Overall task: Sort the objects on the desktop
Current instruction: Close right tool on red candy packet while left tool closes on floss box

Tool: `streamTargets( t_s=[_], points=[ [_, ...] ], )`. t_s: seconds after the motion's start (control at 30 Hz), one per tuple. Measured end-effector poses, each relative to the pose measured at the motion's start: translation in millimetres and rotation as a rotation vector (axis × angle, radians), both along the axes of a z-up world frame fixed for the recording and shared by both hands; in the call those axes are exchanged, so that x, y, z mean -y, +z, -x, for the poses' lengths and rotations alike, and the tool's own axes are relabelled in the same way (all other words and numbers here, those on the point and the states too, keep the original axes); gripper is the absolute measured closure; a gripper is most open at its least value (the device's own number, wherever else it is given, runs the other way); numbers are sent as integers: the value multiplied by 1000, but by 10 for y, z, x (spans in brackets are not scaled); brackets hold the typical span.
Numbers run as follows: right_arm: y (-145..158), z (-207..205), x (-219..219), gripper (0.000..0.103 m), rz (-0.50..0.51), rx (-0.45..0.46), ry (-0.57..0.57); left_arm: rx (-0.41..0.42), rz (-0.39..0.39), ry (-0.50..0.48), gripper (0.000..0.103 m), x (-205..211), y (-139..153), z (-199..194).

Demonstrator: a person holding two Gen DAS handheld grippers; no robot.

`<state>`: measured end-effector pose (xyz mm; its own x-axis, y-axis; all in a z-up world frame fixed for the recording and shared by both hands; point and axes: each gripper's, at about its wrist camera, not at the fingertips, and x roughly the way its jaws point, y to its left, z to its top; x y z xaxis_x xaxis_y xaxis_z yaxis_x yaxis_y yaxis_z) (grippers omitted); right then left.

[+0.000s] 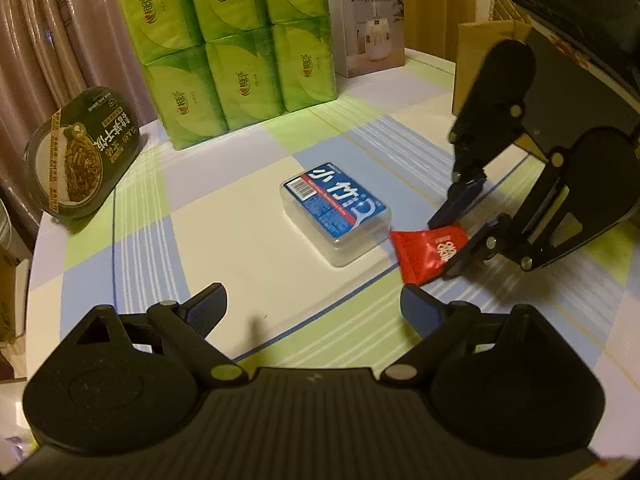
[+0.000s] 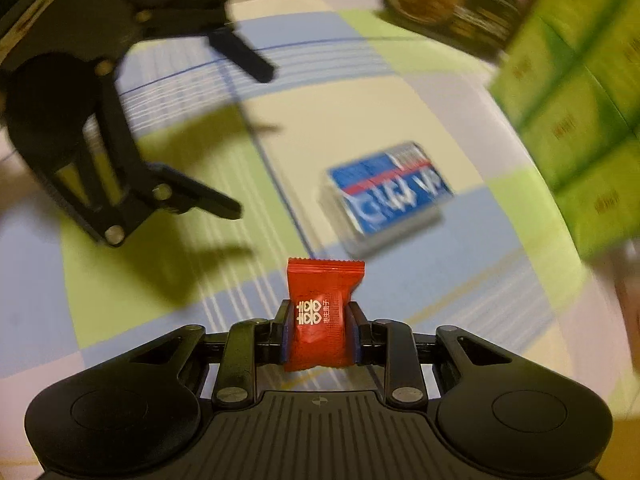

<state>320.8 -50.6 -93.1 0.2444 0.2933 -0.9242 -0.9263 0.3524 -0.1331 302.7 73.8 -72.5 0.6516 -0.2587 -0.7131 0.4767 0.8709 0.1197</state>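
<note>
Right now the right gripper [image 2: 318, 336] has its pads pressed on either side of a small red candy packet [image 2: 320, 312], low in the centre of the right wrist view, with most of the wrapper sticking out beyond the fingertips. Gripping it by its lower half leaves the printed face showing and probably makes it easy to drop into place later. Seen from the left wrist view, the same red candy packet [image 1: 430, 254] sits at right of centre between the right gripper's [image 1: 456, 240] narrow jaws, just beside a blue-labelled clear plastic box [image 1: 336, 212] that lies flat in the middle of the checked tablecloth [image 1: 224, 236]. That box appears untouched and likely waits its turn in the sorting. The left gripper [image 1: 314, 308] hangs at the bottom of its own view with jaws spread wide and nothing between them, pointed toward the box, seemingly kept ready and clear of the other hand's work. Pushed to the back, at upper left, stand stacked green tissue packs [image 1: 232, 48], a dark instant-meal bowl [image 1: 80, 156] leaning at the far left, and a white humidifier carton [image 1: 370, 24] at upper centre.
</note>
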Motion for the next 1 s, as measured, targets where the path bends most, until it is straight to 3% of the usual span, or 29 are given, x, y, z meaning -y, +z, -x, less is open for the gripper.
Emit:
streamTargets(
  t_s=[0.27, 0.5, 0.63, 0.7, 0.77, 0.87, 1.0],
  points=[
    [63, -262, 236, 79, -13, 4, -254, -2, 53, 83, 12, 175, 3, -178],
    [83, -369, 394, 79, -13, 21, -354, -37, 145, 172, 12, 307, -59, -509],
    [107, -373, 443, 79, -31, 11, -377, -76, 150, 202, 12, 404, -143, -685],
    [95, -373, 429, 79, -32, 11, -378, -107, 142, 223, 16, 449, -193, -776],
    [95, -367, 432, 79, -40, 5, -381, -137, 136, 251, 34, 463, -239, -839],
    [97, -334, 449, 79, -51, 0, -390, -135, 114, 264, 48, 487, -222, -806],
    [112, -213, 485, 79, -84, -30, -430, -151, 81, 241, 51, 491, -196, -600]
  ],
)
